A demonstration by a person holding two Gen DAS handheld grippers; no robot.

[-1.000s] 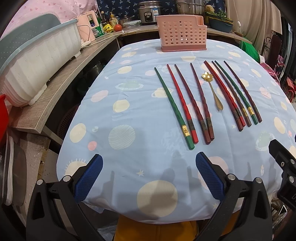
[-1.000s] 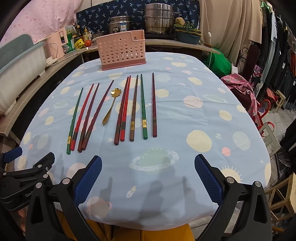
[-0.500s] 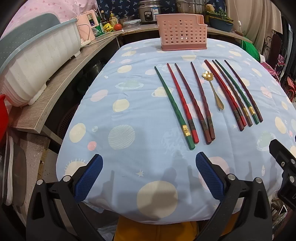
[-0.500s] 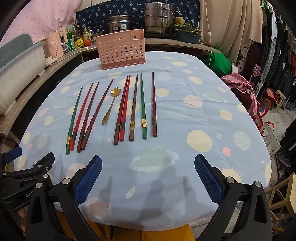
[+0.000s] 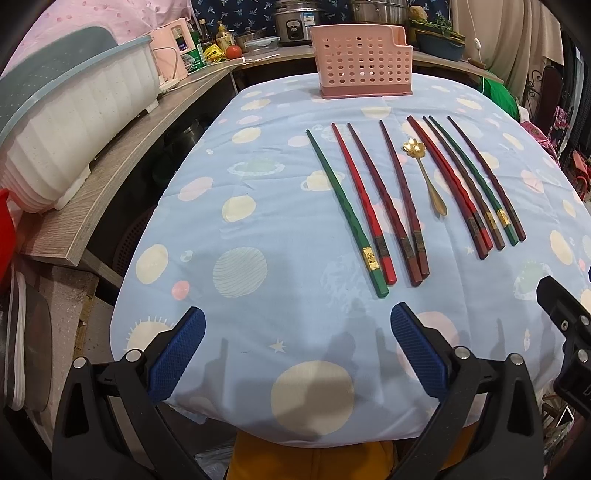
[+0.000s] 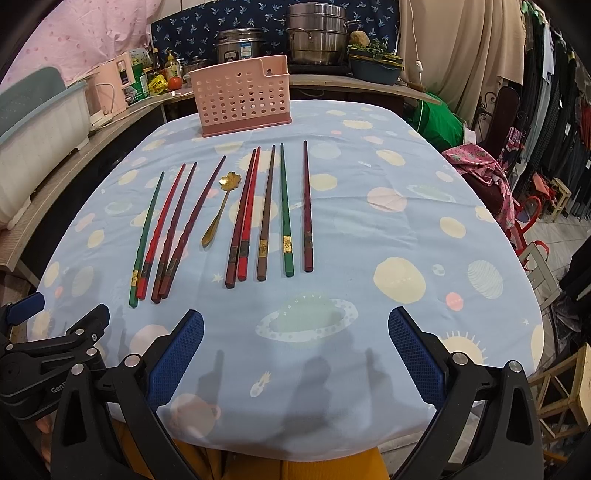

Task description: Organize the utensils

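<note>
Several red, green and brown chopsticks lie side by side on the blue planet-print tablecloth (image 5: 258, 221), in a left group (image 5: 369, 206) and a right group (image 5: 469, 184). A gold flower-headed spoon (image 5: 424, 173) lies between the groups; it also shows in the right wrist view (image 6: 221, 206). A pink perforated utensil holder (image 5: 360, 68) stands upright at the table's far edge, also in the right wrist view (image 6: 242, 99). My left gripper (image 5: 297, 354) is open and empty above the near table edge. My right gripper (image 6: 295, 354) is open and empty, also near the front edge.
A white dish rack (image 5: 66, 122) sits on a wooden counter (image 5: 122, 162) to the left. Pots (image 6: 317, 33), bottles and a tomato line the back counter. Chairs and clothes (image 6: 517, 177) stand to the right of the table.
Both views have shifted very slightly. Nothing on the table has moved, and both grippers stay open.
</note>
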